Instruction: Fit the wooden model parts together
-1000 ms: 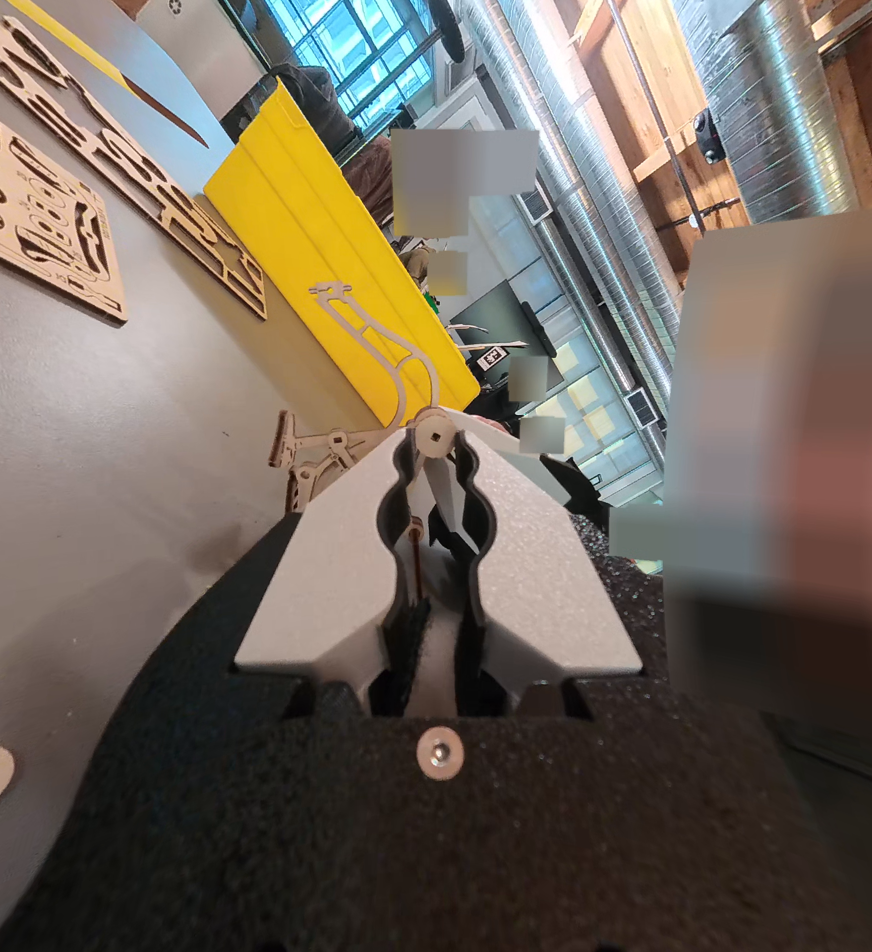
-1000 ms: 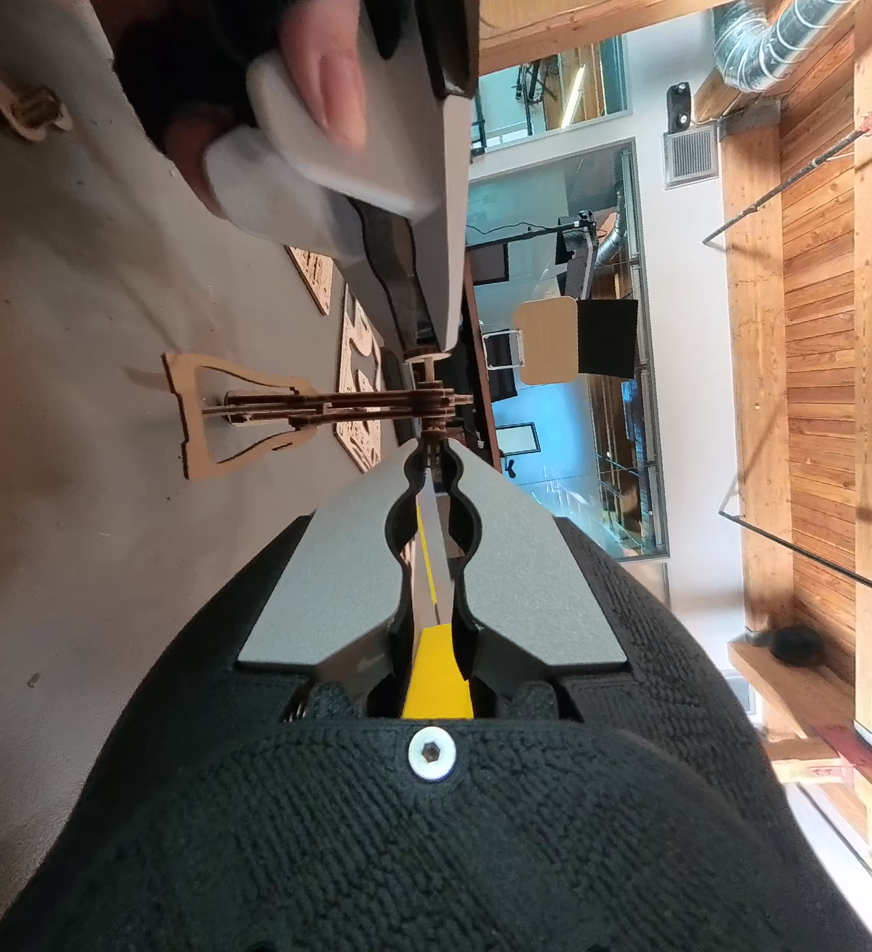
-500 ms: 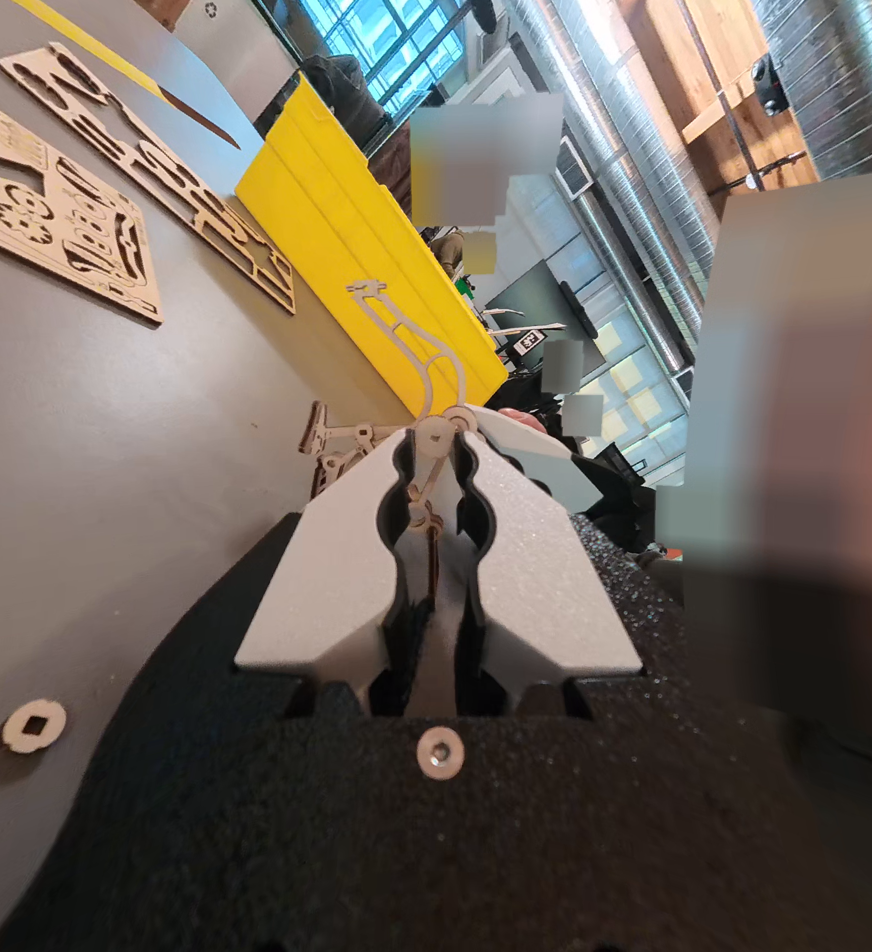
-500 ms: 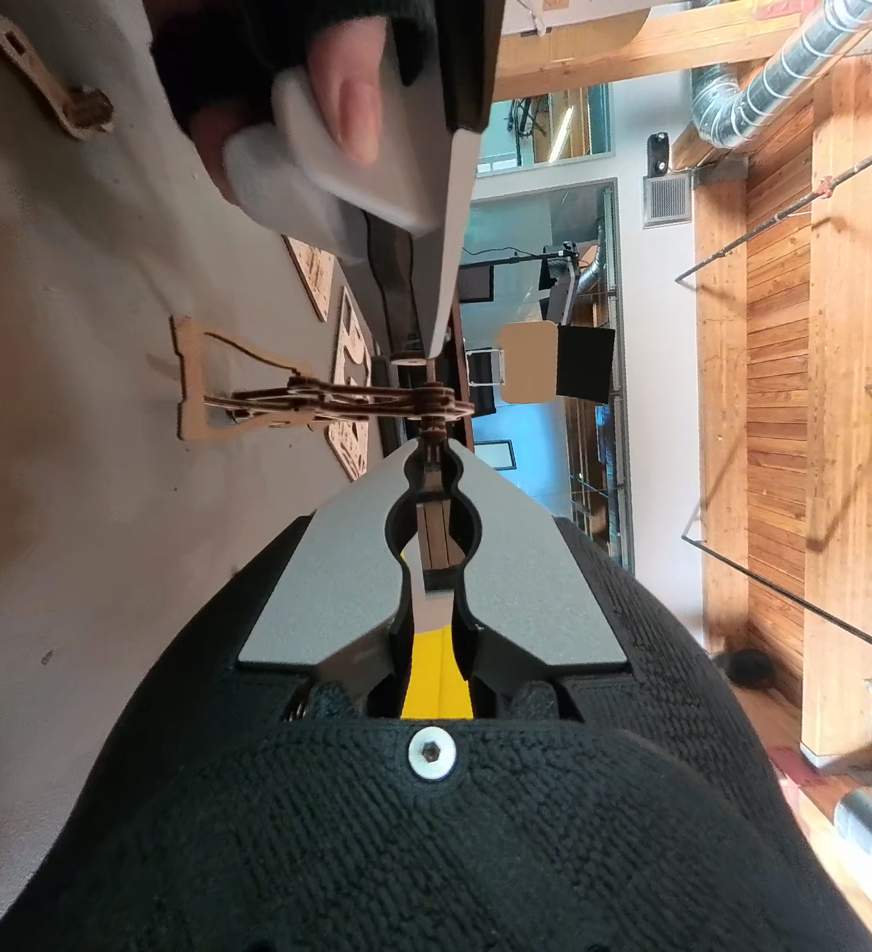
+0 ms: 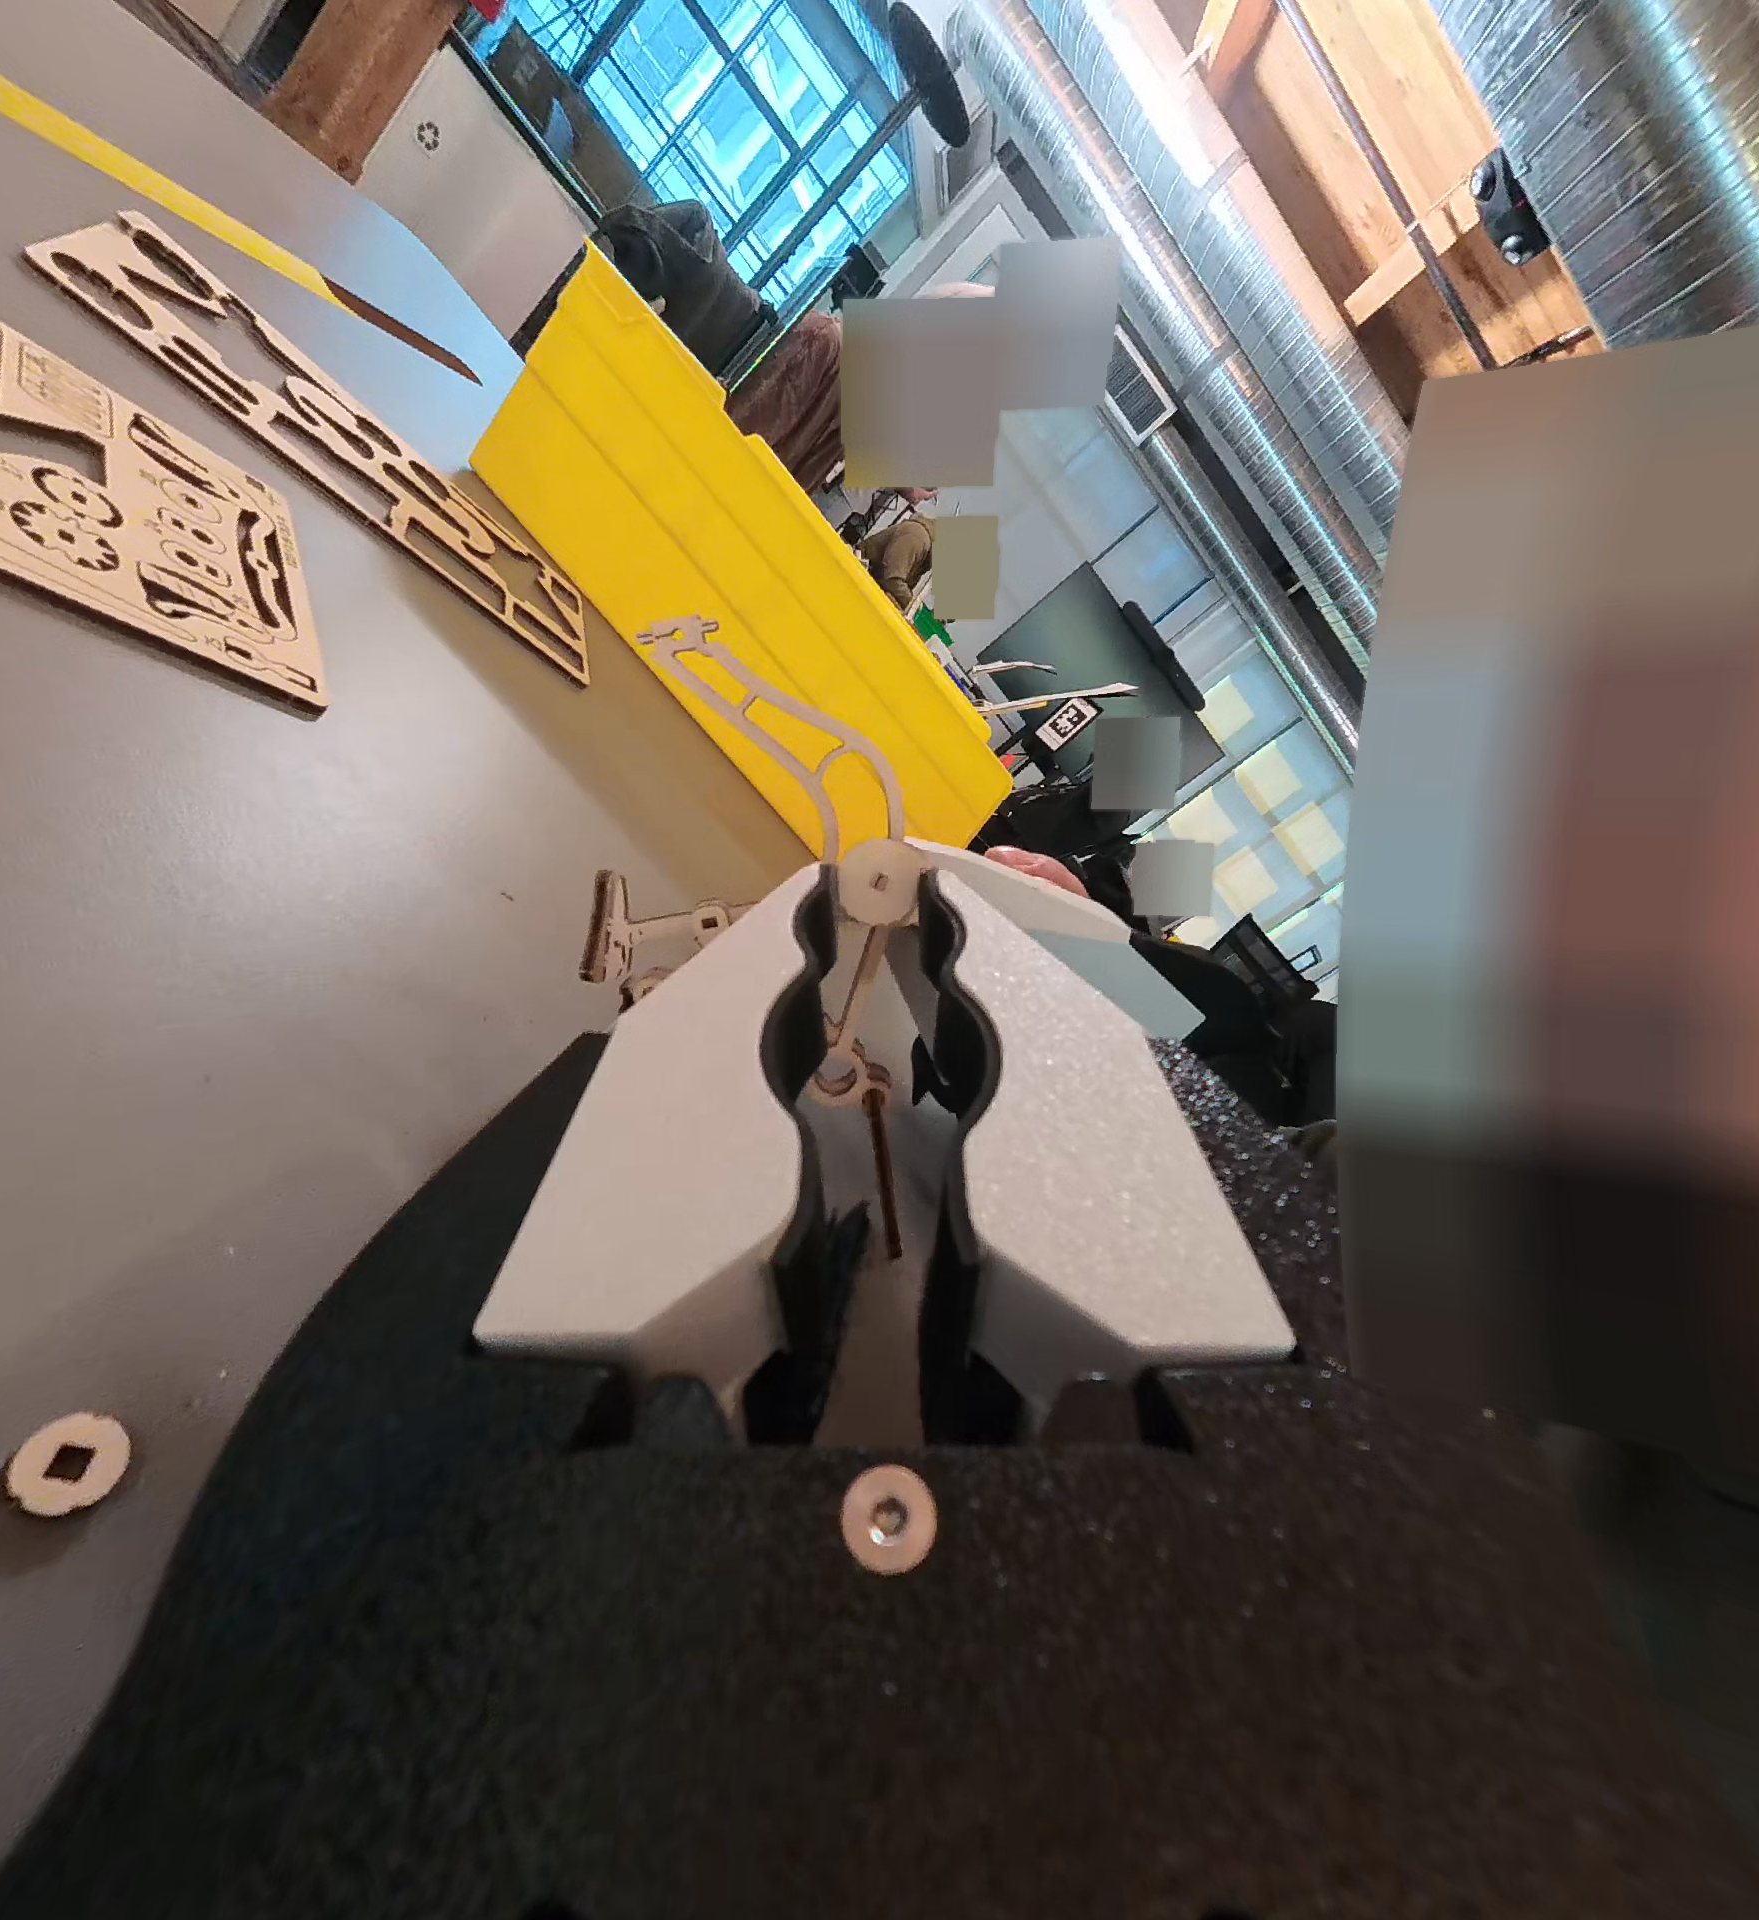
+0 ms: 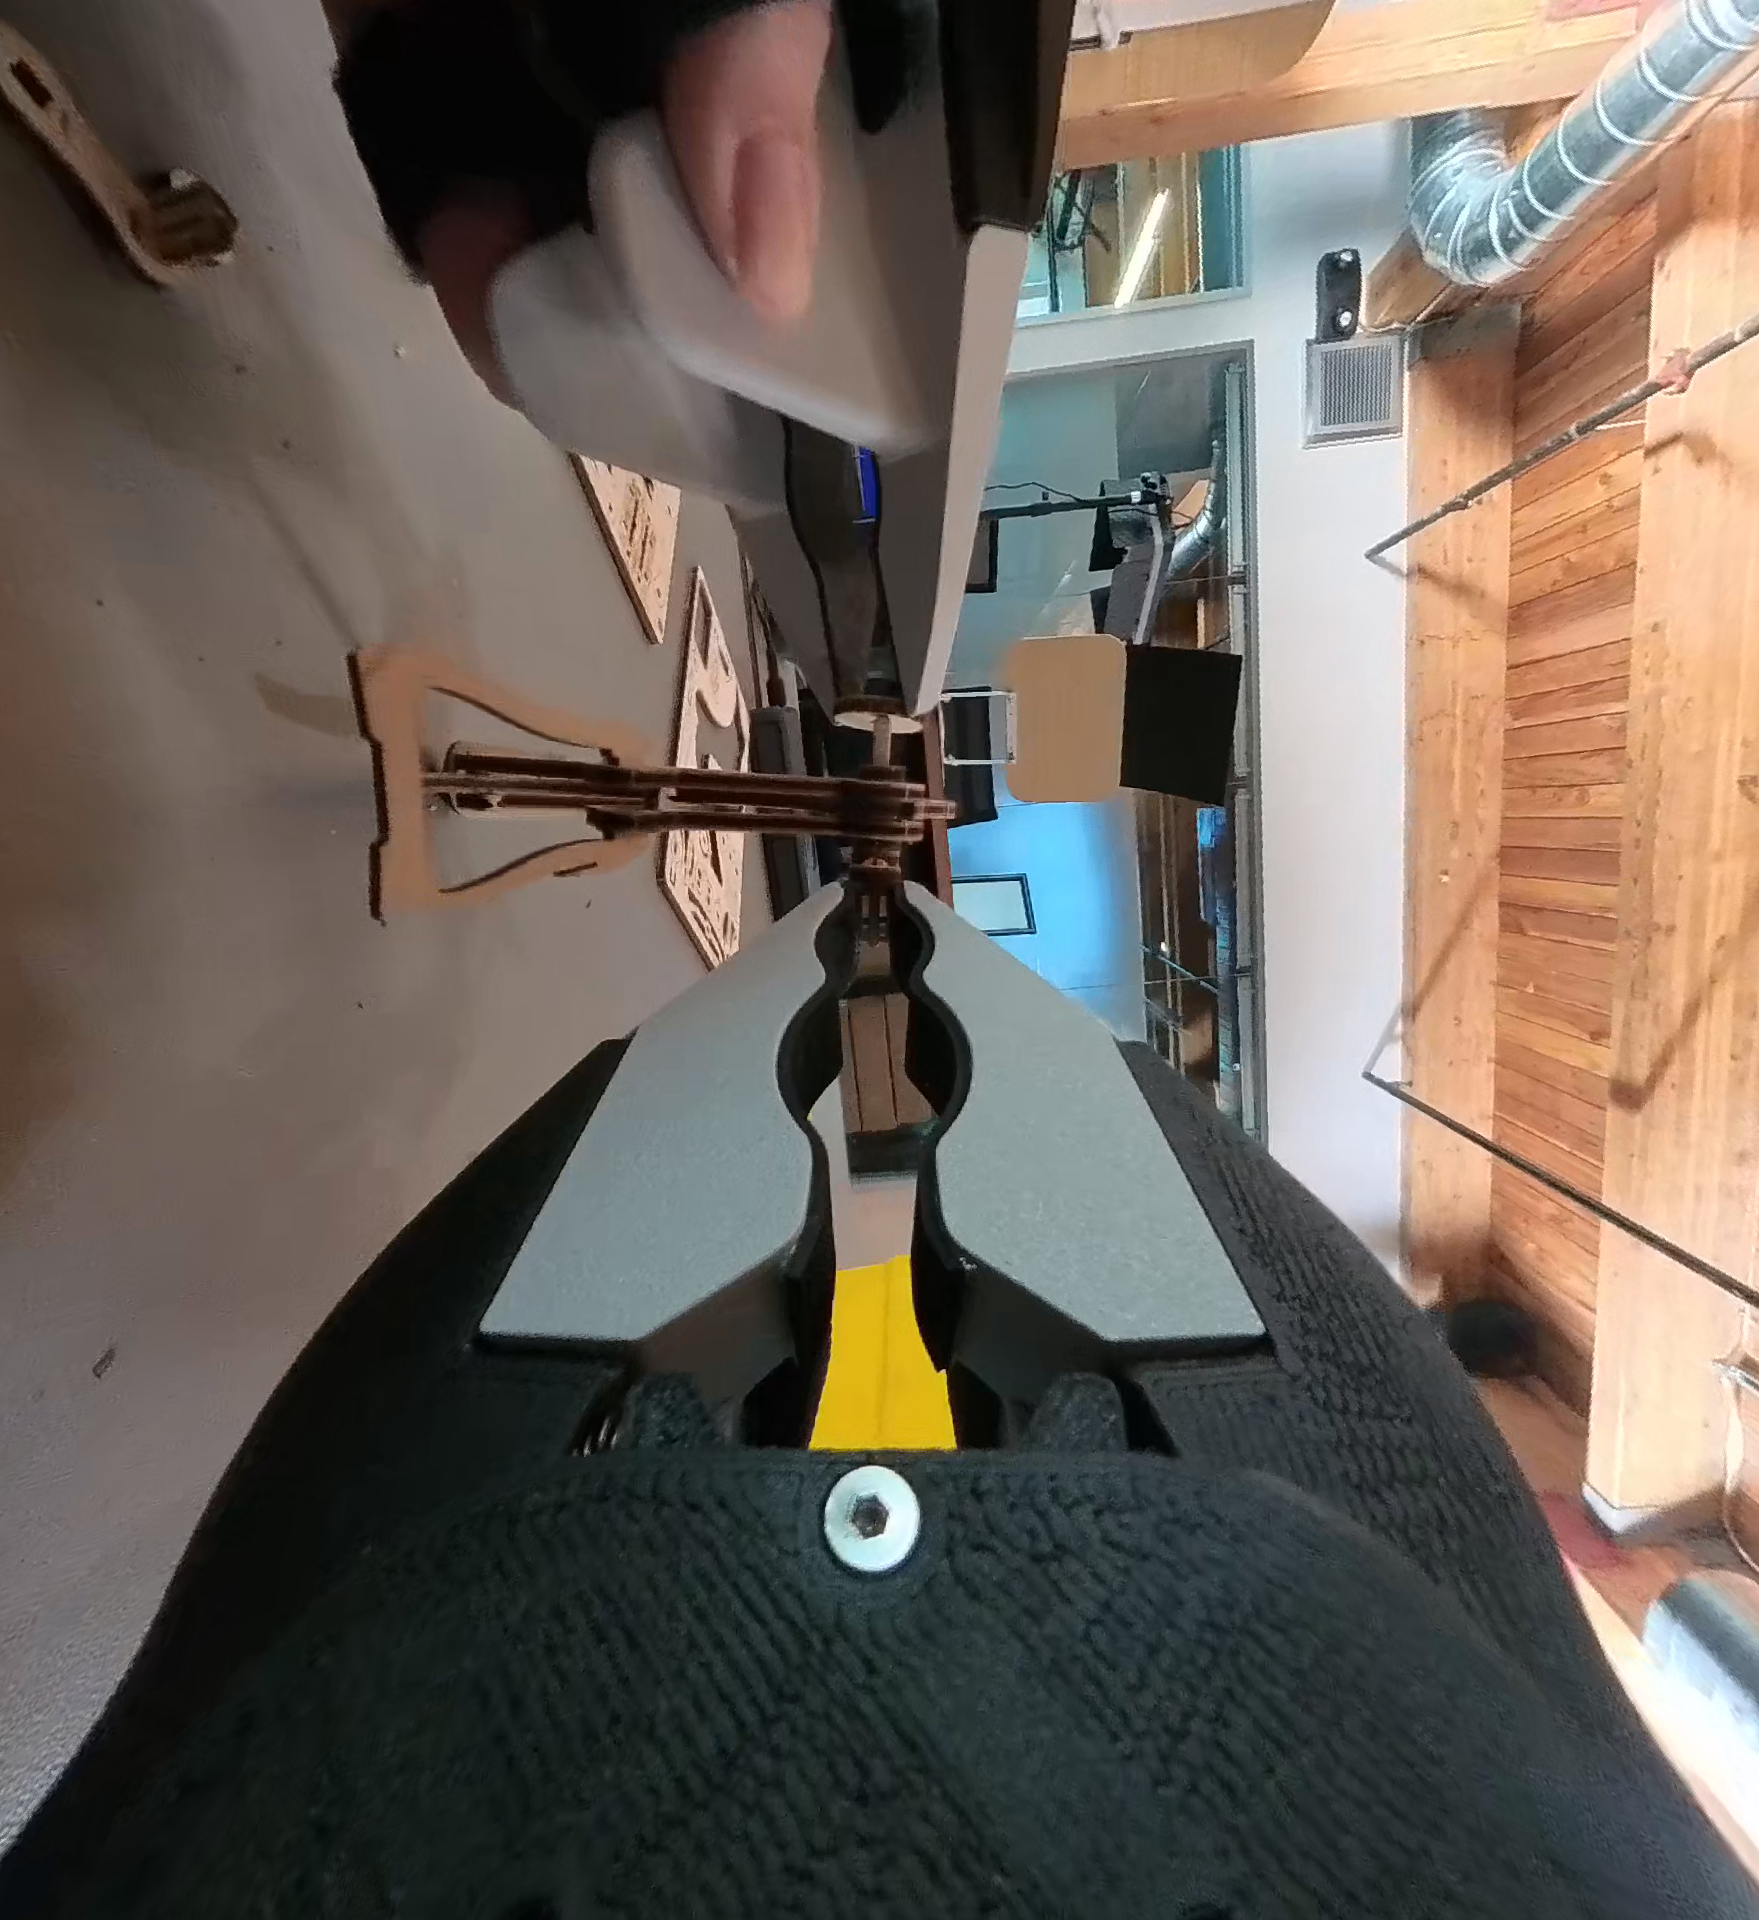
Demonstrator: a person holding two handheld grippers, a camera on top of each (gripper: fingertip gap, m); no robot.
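My left gripper [image 5: 880, 883] is shut on a small round wooden disc [image 5: 883, 881] with a square hole. In the right wrist view the left gripper [image 6: 877, 707] comes down from above and holds the disc [image 6: 873, 715] at the end of a thin axle. My right gripper [image 6: 870, 899] is shut on the other end of that axle, at the hub of the wooden model [image 6: 646, 800]. The model is a stack of flat arms ending in a frame [image 6: 407, 779] close to the grey table [image 6: 127, 1039]. Its curved frame [image 5: 771, 717] also shows in the left wrist view.
Two laser-cut wooden sheets [image 5: 127, 520] [image 5: 335, 447] lie at the back left beside a yellow bin [image 5: 729, 582]. A loose wooden washer [image 5: 64, 1460] lies near the left gripper's body. Another loose wooden part [image 6: 96, 208] lies on the table. A person's finger [image 6: 750, 156] rests on the left gripper. Only a small space, under 4 cm, lies between the two pairs of fingers. My left tips are roughly 12 cm from the loose wooden washer [image 5: 64, 1460].
Both grippers have shifted and tilted a little together with the model. Their holds on the disc and the hub are unchanged.
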